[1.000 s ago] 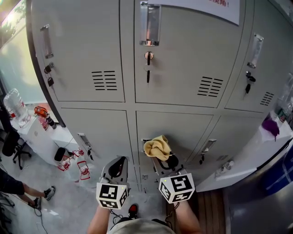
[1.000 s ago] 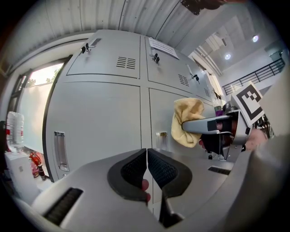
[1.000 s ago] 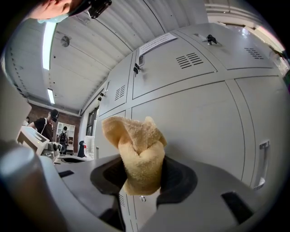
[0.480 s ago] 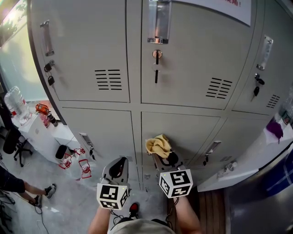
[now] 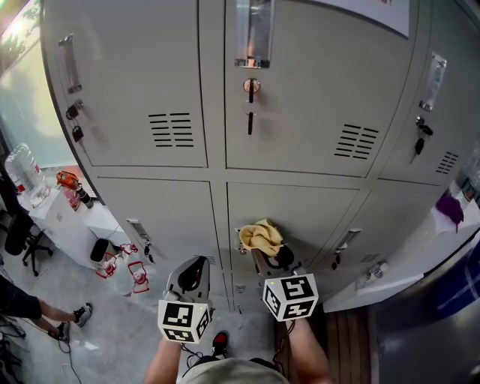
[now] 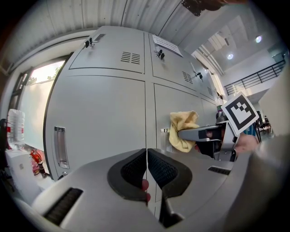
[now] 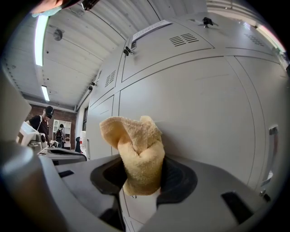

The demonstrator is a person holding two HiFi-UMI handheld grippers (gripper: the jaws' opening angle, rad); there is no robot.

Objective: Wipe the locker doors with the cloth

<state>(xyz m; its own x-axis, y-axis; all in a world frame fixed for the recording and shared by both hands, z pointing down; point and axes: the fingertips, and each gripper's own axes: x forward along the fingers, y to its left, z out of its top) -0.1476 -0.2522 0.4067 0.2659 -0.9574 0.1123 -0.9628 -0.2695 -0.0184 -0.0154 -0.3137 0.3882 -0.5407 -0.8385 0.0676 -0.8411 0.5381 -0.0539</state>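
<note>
Cloth (image 5: pixel 259 237): yellow terry, bunched. It is clamped in the right gripper (image 5: pixel 262 253). In the right gripper view the jaws are seen closed on the lower part of the bundle, and the loose folds stand up above the pads.

Position: the cloth is held in front of the lower middle locker door (image 5: pixel 307 214), near that door's upper left corner. In the left gripper view it is seen just beside the door's recessed handle (image 6: pixel 165 139). Contact between cloth and door cannot be determined from any view.

Left gripper (image 5: pixel 196 264): the jaws are brought together, the pads meet along a hairline seam, and nothing is held between them. It is positioned lower than the right gripper and to its left. It is in front of the joint between the lower left locker door (image 5: pixel 165 214) and the lower middle one, apart from the cloth.

Upper middle locker door (image 5: pixel 300 105): a key (image 5: pixel 250 85) is seated in the lock near the left edge, with a dark tag hanging below it. A louvred vent (image 5: pixel 355 141) is noted at the lower right corner. A white notice (image 5: pixel 375 11) is partly in frame at the top right corner.

Left of the locker bank: a white table (image 5: pixel 71 217) carrying water bottles (image 5: pixel 22 169) is recorded. A person's leg and shoe (image 5: pixel 71 315) are seen on the floor at the lower left.
</note>
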